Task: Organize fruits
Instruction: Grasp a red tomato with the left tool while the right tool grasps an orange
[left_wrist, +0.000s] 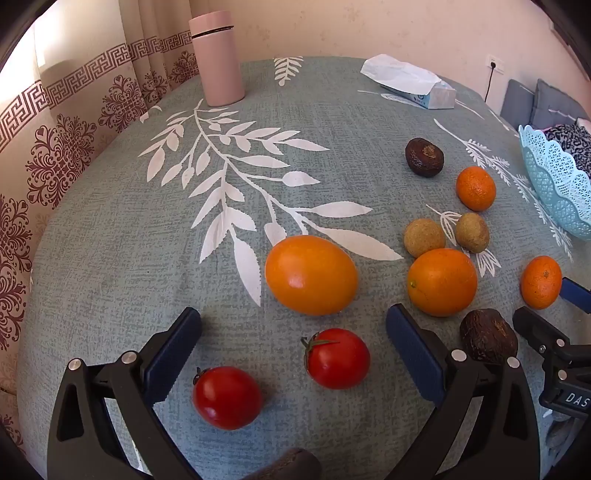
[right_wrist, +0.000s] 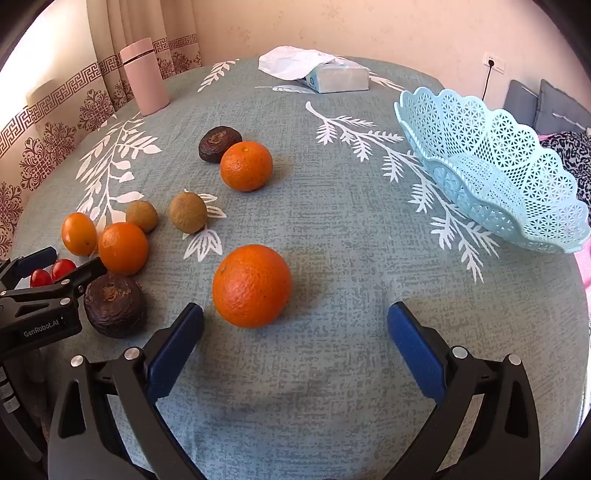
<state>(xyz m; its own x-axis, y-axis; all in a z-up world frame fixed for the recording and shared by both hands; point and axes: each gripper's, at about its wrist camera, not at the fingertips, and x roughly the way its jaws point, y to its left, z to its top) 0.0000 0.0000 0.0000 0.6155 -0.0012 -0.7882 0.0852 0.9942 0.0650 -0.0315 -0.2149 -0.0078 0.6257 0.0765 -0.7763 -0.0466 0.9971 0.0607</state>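
My left tongs gape wide above two glossy red tomatoes on the bench's grey-green leaf-print cloth. My right tongs are spread too, holding nothing, a dimpled round orange lying just ahead. The pale-blue lattice plastic basket sits far right.
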